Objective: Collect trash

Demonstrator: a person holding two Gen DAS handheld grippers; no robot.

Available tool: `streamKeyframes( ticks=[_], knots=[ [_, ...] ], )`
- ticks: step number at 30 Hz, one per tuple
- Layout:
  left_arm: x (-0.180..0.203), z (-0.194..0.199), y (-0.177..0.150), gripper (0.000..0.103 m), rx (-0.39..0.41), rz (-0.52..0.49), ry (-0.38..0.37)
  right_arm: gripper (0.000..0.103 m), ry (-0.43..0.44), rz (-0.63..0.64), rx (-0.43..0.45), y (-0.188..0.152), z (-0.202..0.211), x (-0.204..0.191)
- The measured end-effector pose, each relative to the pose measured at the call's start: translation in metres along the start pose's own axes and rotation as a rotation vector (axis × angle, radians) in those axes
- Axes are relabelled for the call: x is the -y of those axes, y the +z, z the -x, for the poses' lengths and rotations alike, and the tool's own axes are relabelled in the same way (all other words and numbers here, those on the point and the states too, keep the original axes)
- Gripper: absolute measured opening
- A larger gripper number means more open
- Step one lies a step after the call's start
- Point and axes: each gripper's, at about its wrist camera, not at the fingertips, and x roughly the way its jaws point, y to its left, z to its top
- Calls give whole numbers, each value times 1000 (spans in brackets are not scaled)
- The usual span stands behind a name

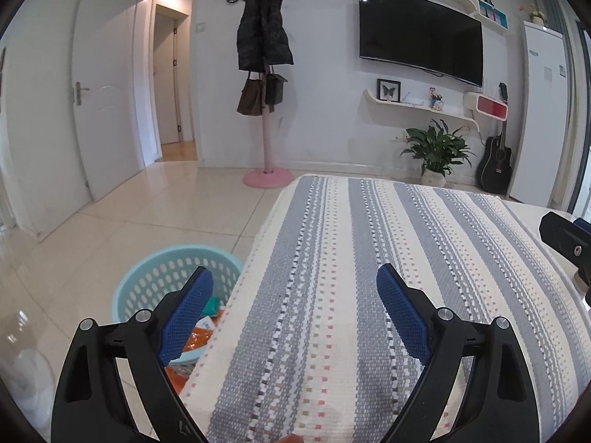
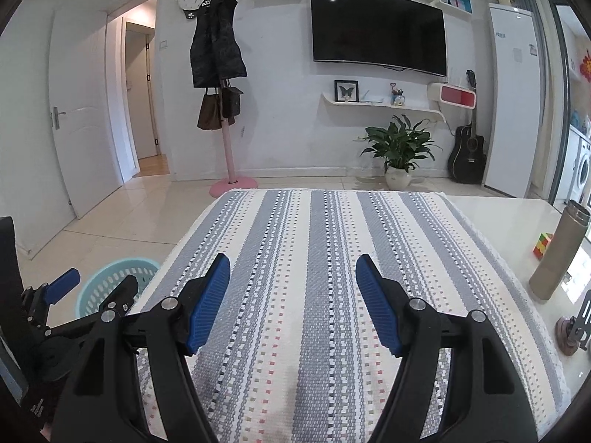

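Your left gripper (image 1: 295,273) hangs over the left edge of the table, w/ its jaws spread wide and nothing between them; only the striped cloth (image 1: 369,277) is under the right finger, and the left finger is over the basket. The blue basket (image 1: 147,277) stands on the tile floor just beside the table, at the lower left. Inside it you see the trash (image 1: 197,343): orange and white wrappers, partly hidden by the left finger. The same basket (image 2: 96,288) shows in the right wrist view, behind the left gripper (image 2: 94,286).

Your right gripper (image 2: 293,273) is above the middle of the cloth, jaws apart approx. medium-wide, empty. No trash is visible on the cloth. To the right, on the bare tabletop (image 2: 509,217), a steel bottle (image 2: 557,251) stands upright, w/ a colour cube (image 2: 542,245) near it.
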Motion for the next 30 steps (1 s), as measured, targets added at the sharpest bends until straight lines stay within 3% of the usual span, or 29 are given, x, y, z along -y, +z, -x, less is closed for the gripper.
streamKeyframes(
  ticks=[30],
  knots=[
    [-1, 7, 3, 91, 27, 24, 10, 67, 27, 15, -1, -4, 0, -1]
  ],
)
